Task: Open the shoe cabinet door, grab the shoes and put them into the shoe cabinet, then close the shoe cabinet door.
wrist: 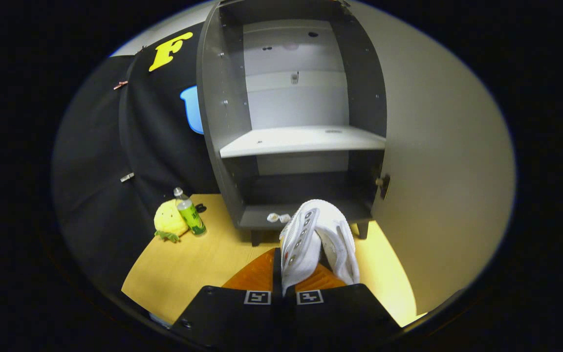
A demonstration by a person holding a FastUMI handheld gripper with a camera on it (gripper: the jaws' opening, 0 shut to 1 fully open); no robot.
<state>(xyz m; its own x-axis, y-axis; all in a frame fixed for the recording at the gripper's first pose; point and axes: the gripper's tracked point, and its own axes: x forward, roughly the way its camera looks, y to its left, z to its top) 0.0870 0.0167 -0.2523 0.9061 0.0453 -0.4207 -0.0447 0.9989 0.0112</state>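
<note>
Gripper [301, 274] clamps both fingers on the white lace-up sneaker [313, 239], held just before the open grey shoe cabinet [301, 142], its pale door [438, 161] swung wide right; bottle [191, 215] stands left.

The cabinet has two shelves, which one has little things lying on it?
The bottom shelf of the open shoe cabinet: small pale bits lie at its front edge, just beyond the white shoe pinched in the gripper. The light middle shelf looks bare.

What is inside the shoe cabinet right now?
The shoe cabinet has a bare shelf; small pale objects lie at its bottom front edge. The white shoe in the claw covers part of the bottom.
</note>
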